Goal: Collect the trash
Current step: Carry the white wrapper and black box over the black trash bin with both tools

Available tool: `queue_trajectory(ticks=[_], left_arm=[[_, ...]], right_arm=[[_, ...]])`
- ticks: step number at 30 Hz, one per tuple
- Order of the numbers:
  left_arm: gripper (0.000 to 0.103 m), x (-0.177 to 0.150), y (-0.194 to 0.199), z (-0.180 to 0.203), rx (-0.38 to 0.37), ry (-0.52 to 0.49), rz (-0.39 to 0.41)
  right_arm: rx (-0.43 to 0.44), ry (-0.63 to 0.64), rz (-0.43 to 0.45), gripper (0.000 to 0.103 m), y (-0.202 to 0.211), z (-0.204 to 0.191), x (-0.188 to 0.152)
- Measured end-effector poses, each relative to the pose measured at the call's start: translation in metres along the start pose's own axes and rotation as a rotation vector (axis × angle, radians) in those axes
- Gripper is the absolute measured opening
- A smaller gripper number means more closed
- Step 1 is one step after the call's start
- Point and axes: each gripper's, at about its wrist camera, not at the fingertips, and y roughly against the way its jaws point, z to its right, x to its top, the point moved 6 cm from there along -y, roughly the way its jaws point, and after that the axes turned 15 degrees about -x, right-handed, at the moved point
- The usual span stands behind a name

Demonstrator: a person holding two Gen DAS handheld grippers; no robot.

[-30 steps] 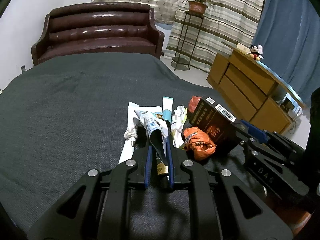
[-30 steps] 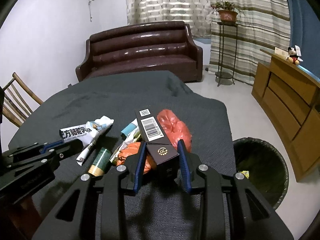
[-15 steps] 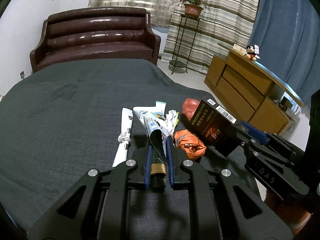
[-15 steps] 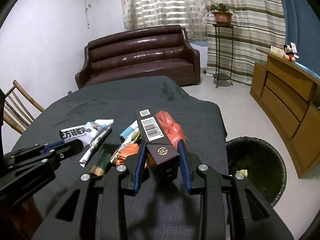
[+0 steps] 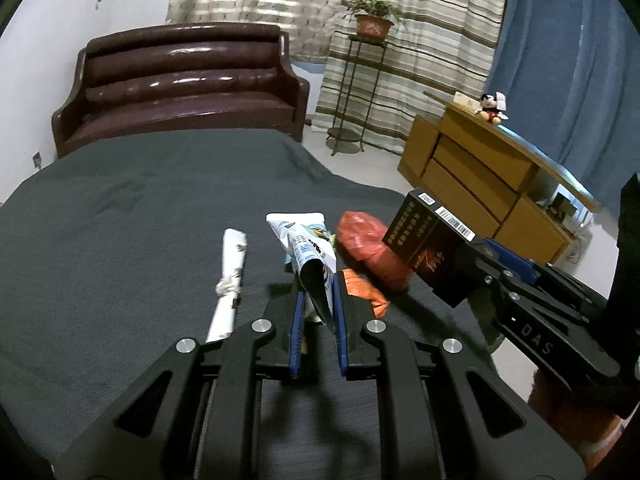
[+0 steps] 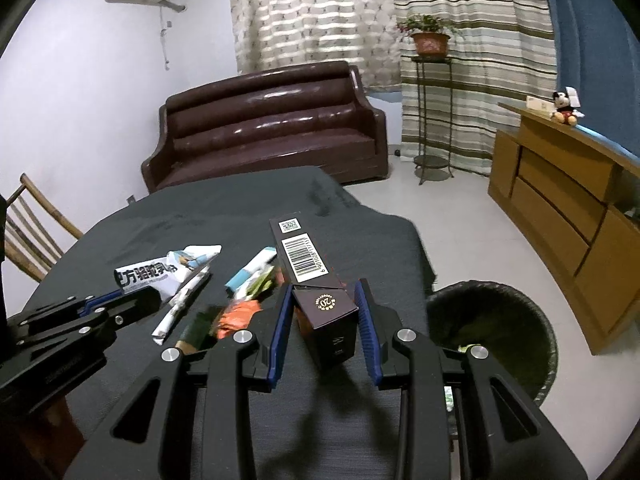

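I see dk grey cloth on the table [image 5: 120, 240]. Sofa [image 6: 264, 128] glossy dk brown. Curtains [image 6: 472, 20] cream w/ green + brown stripes; drape [image 5: 568, 60] plain blue. Box [image 6: 316, 280] dk brown/black w/ white barcode label + gold round stamp. Pouch [image 5: 308, 248] white w/ blue print, black lettering. Bag [image 5: 368, 244] red; wrapper [image 5: 360, 288] orange. Rolled paper [image 5: 230, 276] white w/ dk specks. Bin [image 6: 492, 320] black. Cabinet [image 6: 560, 192] tan wood. Gripper pads [image 6: 280, 328] blue, bodies black.
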Motion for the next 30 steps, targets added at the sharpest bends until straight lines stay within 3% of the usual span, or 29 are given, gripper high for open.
queue_trajectory(ticks=[18,30], left_arm=[[0.013,0.011,-0.063,0.084,-0.150,-0.157,-0.032],[0.013,0.008,-0.122,0.132,-0.176,-0.237,-0.081]], right_arm=[[-0.220,-0.110,-0.006,0.032,-0.018,0.102,-0.003],[-0.312,-0.187,-0.032,0.032,-0.034,0.161,-0.014]])
